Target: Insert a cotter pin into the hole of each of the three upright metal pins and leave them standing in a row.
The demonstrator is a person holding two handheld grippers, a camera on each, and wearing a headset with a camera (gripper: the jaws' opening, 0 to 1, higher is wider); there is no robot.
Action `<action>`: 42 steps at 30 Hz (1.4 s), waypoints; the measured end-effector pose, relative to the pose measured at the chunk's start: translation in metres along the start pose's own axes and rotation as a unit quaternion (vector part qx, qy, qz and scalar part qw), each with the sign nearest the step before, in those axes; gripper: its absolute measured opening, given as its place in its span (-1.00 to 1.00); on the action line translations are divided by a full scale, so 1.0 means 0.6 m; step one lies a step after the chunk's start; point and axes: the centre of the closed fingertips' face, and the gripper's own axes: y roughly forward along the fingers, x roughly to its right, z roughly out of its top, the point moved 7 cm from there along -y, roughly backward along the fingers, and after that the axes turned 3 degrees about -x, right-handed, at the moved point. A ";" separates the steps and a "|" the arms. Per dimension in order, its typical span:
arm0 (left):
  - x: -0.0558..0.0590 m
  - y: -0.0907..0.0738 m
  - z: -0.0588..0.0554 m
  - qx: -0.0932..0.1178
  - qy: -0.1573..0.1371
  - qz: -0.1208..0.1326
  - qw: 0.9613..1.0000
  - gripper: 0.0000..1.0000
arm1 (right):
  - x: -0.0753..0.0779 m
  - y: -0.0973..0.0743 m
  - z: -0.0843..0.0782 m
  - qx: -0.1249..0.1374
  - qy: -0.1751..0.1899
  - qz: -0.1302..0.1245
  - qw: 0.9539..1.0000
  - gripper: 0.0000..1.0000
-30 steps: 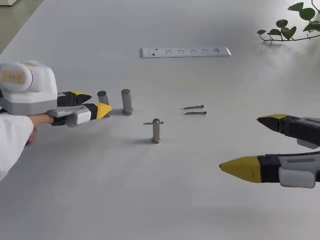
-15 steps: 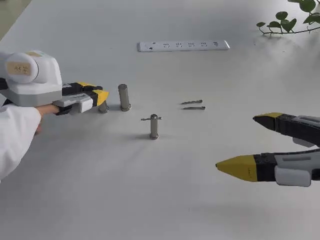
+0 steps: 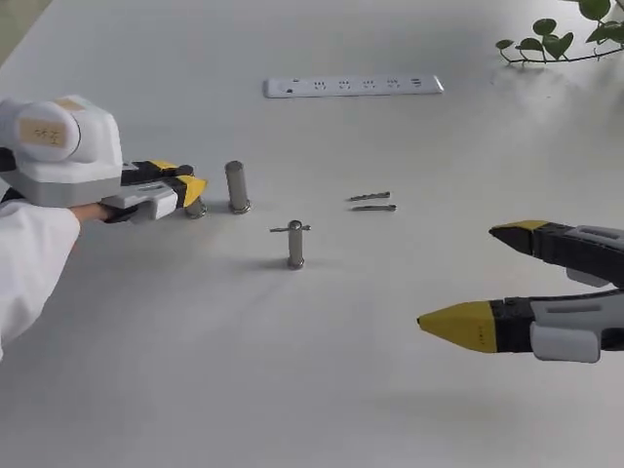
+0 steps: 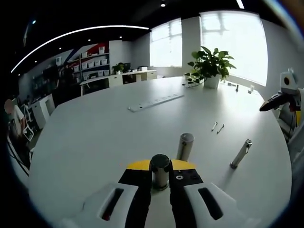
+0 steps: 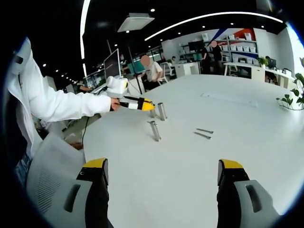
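Three upright metal pins stand left of centre on the white table [image 3: 312,390]. My left gripper [image 3: 188,181] [image 4: 161,165] is shut on the leftmost pin [image 3: 196,208] [image 4: 160,177]. A bare second pin [image 3: 236,187] [image 4: 185,146] stands just right of it. The third pin [image 3: 294,244] [image 4: 241,153] [image 5: 154,130] stands nearer, with a cotter pin through its top. Two loose cotter pins [image 3: 372,202] [image 4: 217,127] [image 5: 203,133] lie flat to the right. My right gripper [image 3: 463,278] [image 5: 163,173] hovers open at the near right, with nothing between its jaws.
A white power strip [image 3: 353,87] [image 4: 156,102] lies at the back of the table. Leafy plant stems [image 3: 551,44] reach in at the back right corner. In the right gripper view, a white sleeve [image 5: 61,107] leads to the left gripper [image 5: 137,103].
The left gripper's jaws, open around the leftmost pin a second ago, have shut on it. The right gripper has stayed open in about the same place.
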 end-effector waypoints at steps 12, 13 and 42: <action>0.039 -0.055 0.024 0.008 0.041 -0.011 0.999 -0.78 | 0.003 -0.008 0.004 0.011 -0.001 -0.009 1.000 0.87; 0.044 -0.061 0.026 0.010 0.037 -0.013 0.999 -0.78 | 0.003 -0.008 0.005 0.012 0.000 -0.009 1.000 0.87; 0.228 -0.101 0.031 0.005 0.045 -0.087 0.995 -0.78 | -0.007 -0.022 0.003 0.021 -0.019 -0.013 1.000 0.82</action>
